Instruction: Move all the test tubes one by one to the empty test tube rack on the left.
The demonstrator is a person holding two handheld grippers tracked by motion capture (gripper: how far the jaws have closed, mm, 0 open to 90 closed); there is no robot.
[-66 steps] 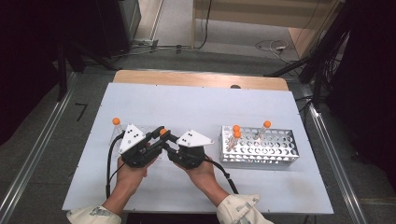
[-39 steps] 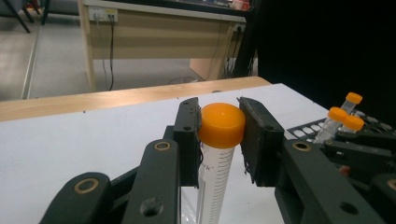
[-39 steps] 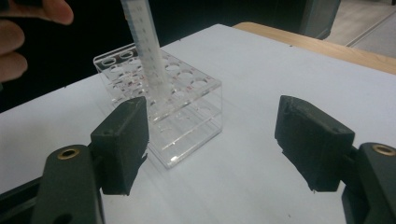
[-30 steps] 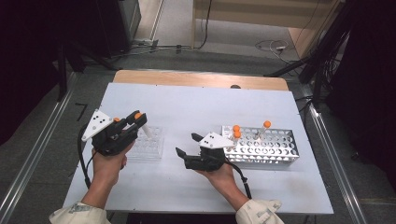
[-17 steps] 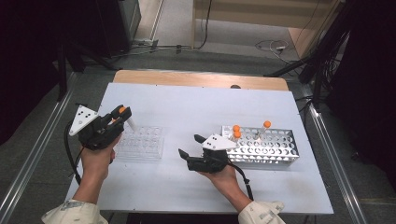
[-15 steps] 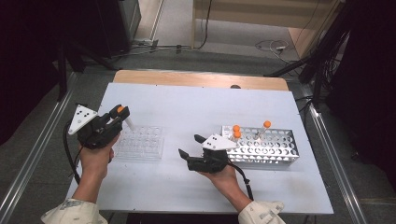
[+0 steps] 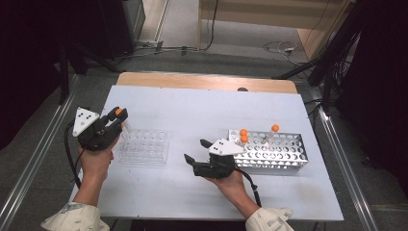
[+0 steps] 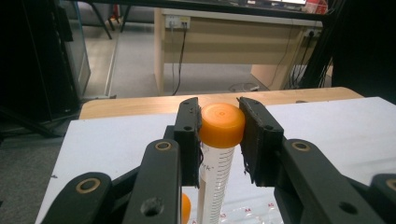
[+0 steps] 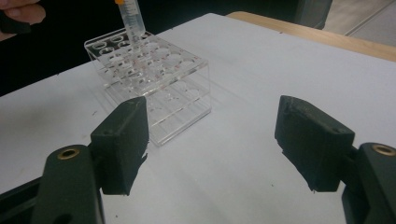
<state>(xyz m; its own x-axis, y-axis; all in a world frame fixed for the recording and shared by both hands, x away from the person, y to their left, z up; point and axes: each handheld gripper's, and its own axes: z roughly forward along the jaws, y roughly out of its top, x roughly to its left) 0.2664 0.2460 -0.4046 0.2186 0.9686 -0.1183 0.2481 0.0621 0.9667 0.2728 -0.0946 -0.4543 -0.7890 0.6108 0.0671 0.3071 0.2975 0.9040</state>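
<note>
My left gripper is shut on the orange cap of a clear graduated tube, which hangs upright over the left end of a clear plastic rack. In the left gripper view the two pads squeeze the cap from both sides. In the right gripper view the tube has its lower end down among the far-corner holes of the clear rack. My right gripper rests low on the table, open and holding nothing, and points left toward that rack. Its jaws stand wide apart.
A metal rack right of my right hand holds three orange-capped tubes. A small orange piece peeks out beneath my left jaw. The white tabletop ends in a wooden strip at the back.
The grippers, close together at the table's middle, have parted. The left one carried the tube left to the clear rack's end and sank slightly. The right one settled beside the metal rack and stayed.
</note>
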